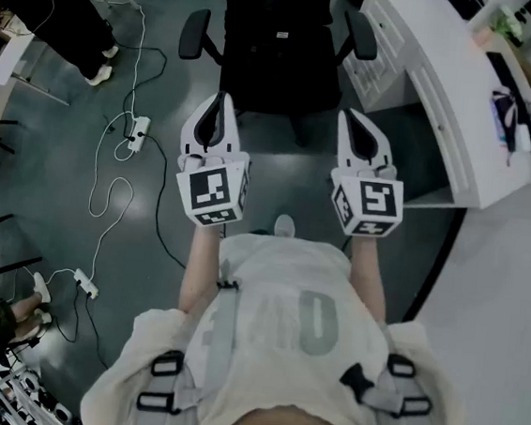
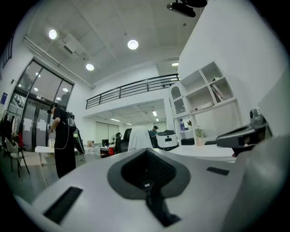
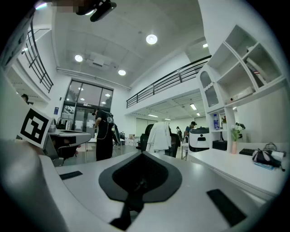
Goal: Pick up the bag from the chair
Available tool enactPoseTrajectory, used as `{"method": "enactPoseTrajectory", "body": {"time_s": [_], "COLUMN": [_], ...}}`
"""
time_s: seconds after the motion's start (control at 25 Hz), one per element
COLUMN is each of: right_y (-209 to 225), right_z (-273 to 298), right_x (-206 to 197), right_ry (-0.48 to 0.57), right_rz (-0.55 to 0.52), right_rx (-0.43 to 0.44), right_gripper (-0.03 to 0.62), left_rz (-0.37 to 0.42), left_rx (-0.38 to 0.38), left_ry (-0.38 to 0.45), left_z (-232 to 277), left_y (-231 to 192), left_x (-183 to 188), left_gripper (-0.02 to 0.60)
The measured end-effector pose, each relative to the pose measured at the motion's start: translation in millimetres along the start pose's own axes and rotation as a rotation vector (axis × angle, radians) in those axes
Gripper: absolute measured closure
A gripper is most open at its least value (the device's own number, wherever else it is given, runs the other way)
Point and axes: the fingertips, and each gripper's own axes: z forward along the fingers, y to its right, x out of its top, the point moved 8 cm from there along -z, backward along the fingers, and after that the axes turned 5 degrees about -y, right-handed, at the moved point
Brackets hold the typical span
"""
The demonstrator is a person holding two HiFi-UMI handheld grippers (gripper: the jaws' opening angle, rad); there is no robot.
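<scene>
A black office chair stands on the floor just ahead of me in the head view. A dark mass with a small white label fills its seat, and I cannot tell a bag apart from the chair. My left gripper is held out level, its tip close to the chair's near left edge, jaws shut and empty. My right gripper is level beside it, near the chair's right armrest, also shut on nothing. Both gripper views look out over the room above the chair, so it is hidden there.
A white desk runs along the right, bearing a dark item. White cables and a power strip lie on the floor at left. A person in black stands at the far left. A chair draped in white stands farther off.
</scene>
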Motion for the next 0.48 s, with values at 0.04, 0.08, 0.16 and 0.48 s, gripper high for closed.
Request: {"method": "enactPoseTrajectory", "body": {"time_s": [0.04,0.08,0.16,0.48], "right_y": [-0.5,-0.9,-0.4,3.8], "right_z": [0.8,1.4,1.9,-3.7], "right_x": [-0.3,-0.7,-2.5,-8.6], "right_ry": [0.004,0.006,-0.001,-0.015], "right_rz": [-0.001,-0.001,0.011,0.081], "right_rx": [0.01,0.018,0.022,0.068], "right_gripper": [0.589,0.589,0.589,0.589], "left_rz": [0.003,0.005,0.005,-0.019], "left_rx": [-0.004,-0.006,-0.006,0.004], "left_ry": [0.002,0.003,0.003,-0.02], "left_z": [0.5,0.9,1.8,-6.9], "left_y": [0.2,0.4,1.0,5.5], "left_x": [-0.3,-0.6,-0.8,-6.1], "left_gripper": [0.575,0.575,0.575,0.575]}}
